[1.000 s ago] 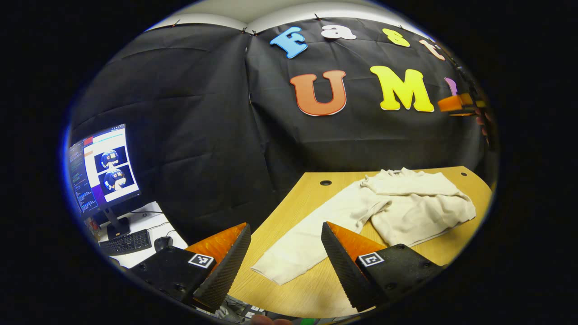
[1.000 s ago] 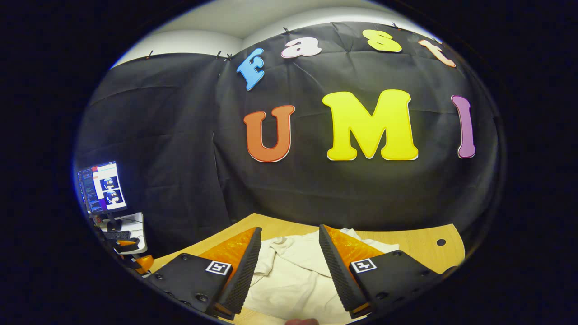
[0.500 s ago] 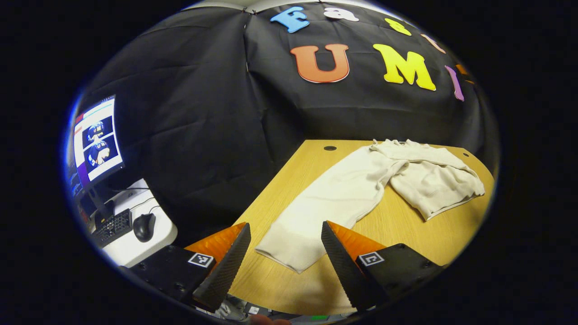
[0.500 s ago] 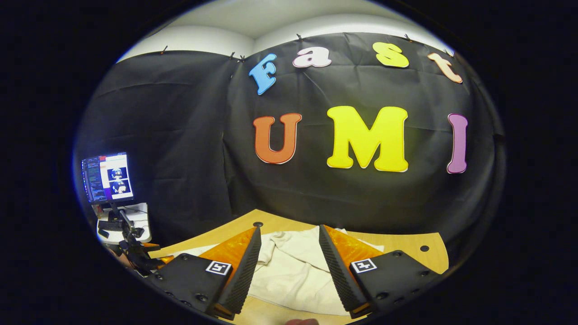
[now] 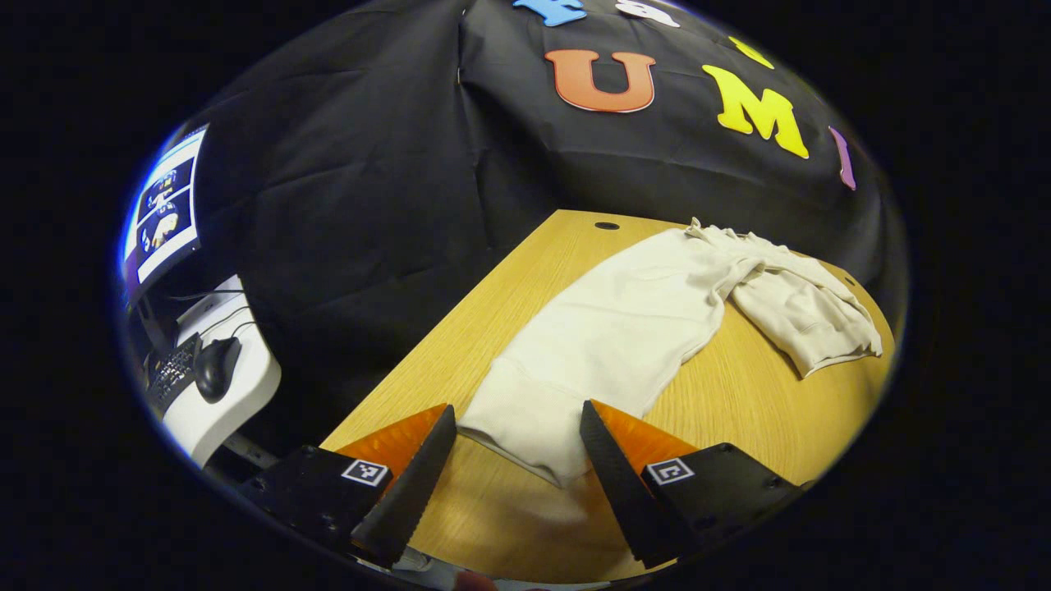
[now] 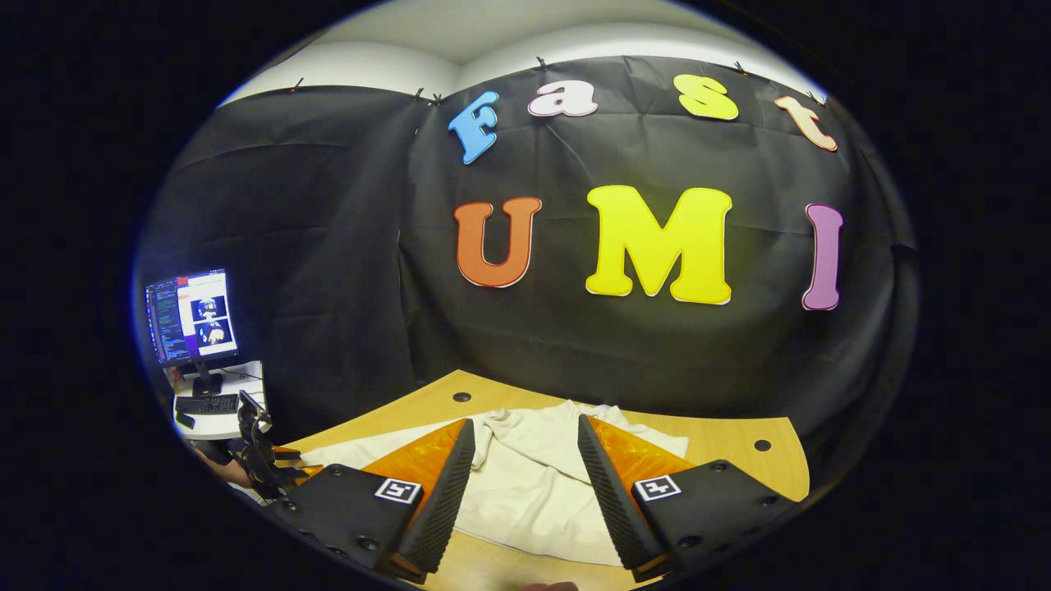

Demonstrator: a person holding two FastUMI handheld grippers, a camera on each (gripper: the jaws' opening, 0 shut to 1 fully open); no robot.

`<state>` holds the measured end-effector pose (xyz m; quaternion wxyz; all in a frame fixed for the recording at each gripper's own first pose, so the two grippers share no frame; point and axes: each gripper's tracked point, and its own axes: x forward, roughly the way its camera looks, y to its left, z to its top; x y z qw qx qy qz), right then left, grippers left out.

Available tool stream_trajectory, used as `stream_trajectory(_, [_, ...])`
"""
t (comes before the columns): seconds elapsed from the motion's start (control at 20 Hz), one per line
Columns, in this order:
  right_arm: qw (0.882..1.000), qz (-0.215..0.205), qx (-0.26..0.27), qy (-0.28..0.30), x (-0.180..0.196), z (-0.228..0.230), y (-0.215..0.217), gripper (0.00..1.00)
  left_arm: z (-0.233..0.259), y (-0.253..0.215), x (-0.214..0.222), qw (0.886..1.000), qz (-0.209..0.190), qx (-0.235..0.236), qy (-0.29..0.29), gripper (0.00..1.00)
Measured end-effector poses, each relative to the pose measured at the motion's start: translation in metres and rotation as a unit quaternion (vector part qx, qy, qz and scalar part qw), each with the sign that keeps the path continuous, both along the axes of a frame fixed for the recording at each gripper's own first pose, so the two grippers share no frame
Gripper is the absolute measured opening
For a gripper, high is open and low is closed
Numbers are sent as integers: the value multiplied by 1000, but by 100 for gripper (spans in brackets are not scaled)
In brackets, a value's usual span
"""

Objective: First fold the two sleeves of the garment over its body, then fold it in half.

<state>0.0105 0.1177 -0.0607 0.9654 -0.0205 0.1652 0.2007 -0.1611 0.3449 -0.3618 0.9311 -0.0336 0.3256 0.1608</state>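
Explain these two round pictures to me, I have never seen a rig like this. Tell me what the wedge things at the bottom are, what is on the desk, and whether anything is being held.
No robot here: a person holds a two-finger gripper in each hand, and a camera rides on each.

In the left gripper view, the left gripper is open, its fingers either side of a sleeve cuff of a cream sweatshirt lying on a wooden table. Nothing is gripped.

In the right gripper view, the right gripper is open above the sweatshirt's bunched part, holding nothing.

A monitor stands beside the booth.
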Motion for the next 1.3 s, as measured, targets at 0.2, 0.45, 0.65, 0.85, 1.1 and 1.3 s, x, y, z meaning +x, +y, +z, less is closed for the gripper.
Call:
stream_trajectory(0.2, [1000, -10, 6, 6, 2, 0, -4, 78, 0, 1, 0, 1000, 5, -11, 5, 90])
stream_trajectory(0.45, [1000, -16, 7, 7, -4, 4, -10, 78, 0, 2, 2, 998, 29, -52, 10, 39])
stream_trajectory(0.65, [1000, -28, 6, 7, -11, 3, -24, 78, 3, 1, 6, 996, 41, -80, 8, 10])
stream_trajectory(0.85, [999, -39, 2, 10, -18, 2, -38, 78, 10, 0, 6, 997, 40, -56, 16, 4])
stream_trajectory(1.1, [999, -47, 13, 16, -22, 3, -46, 79, 44, -13, 27, 998, 27, -62, -9, 3])
stream_trajectory(1.3, [999, -49, 21, 9, -22, 9, -54, 78, 82, -21, 54, 996, 13, -75, -42, 3])
